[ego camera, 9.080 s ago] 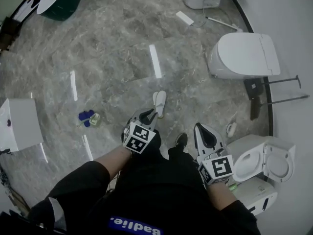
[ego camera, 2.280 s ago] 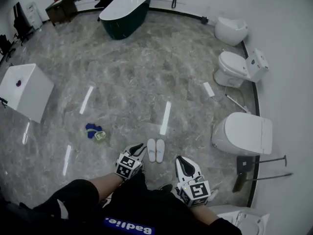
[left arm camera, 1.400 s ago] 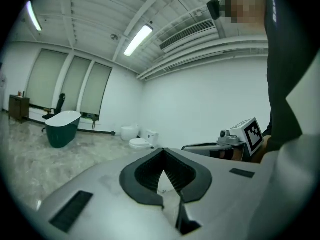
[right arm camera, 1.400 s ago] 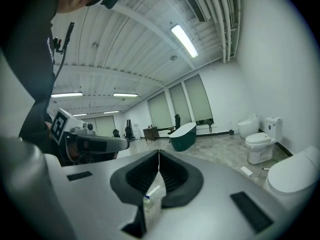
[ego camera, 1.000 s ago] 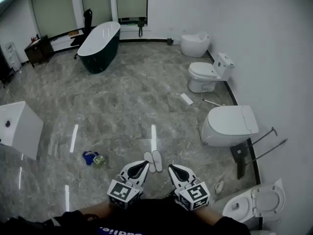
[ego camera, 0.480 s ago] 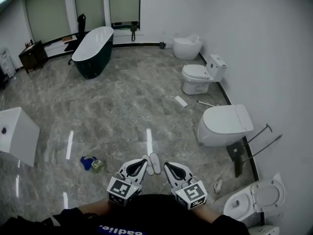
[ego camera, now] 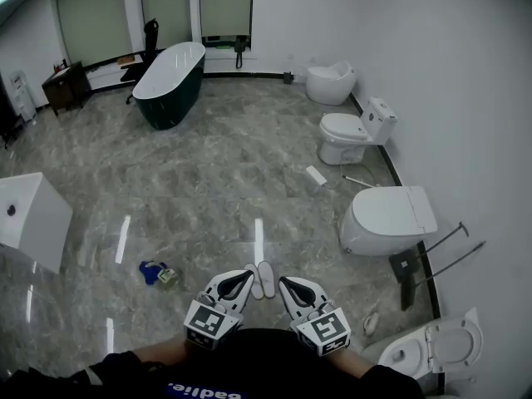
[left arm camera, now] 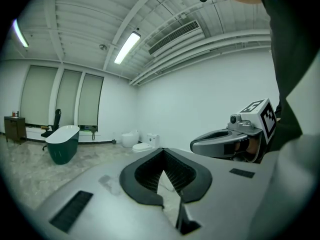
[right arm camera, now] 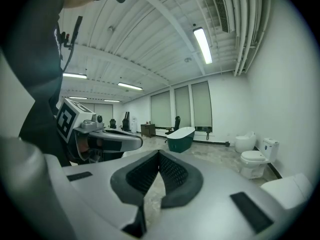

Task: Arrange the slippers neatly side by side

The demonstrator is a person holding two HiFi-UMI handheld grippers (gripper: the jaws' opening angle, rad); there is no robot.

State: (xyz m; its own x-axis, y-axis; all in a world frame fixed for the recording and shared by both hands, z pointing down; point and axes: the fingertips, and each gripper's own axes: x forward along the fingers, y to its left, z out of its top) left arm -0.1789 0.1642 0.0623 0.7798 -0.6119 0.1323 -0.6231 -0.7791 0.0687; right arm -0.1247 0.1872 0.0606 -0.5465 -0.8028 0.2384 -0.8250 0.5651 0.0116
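Two white slippers (ego camera: pixel 260 279) lie side by side on the grey marble floor, toes pointing away from me, just ahead of both grippers. My left gripper (ego camera: pixel 246 277) is held up close to my body, left of the pair, with its jaws shut on nothing. My right gripper (ego camera: pixel 283 282) hovers to the pair's right, likewise shut and empty. In the left gripper view the shut jaws (left arm camera: pixel 162 160) point level into the room and the right gripper (left arm camera: pixel 225 141) shows beside them. The right gripper view shows its own shut jaws (right arm camera: pixel 159 157) and the left gripper (right arm camera: pixel 107 141). Neither gripper view shows the slippers.
A blue and green object (ego camera: pixel 156 273) lies on the floor to the left. White toilets (ego camera: pixel 386 220) line the right wall, with one open toilet (ego camera: pixel 432 352) at the lower right. A dark green bathtub (ego camera: pixel 169 73) stands far back and a white box (ego camera: pixel 25 219) at the left.
Earlier the left gripper reached down at one slipper. Now both slippers lie paired on the floor and both grippers are drawn back and raised. In the last second only the view shifted slightly.
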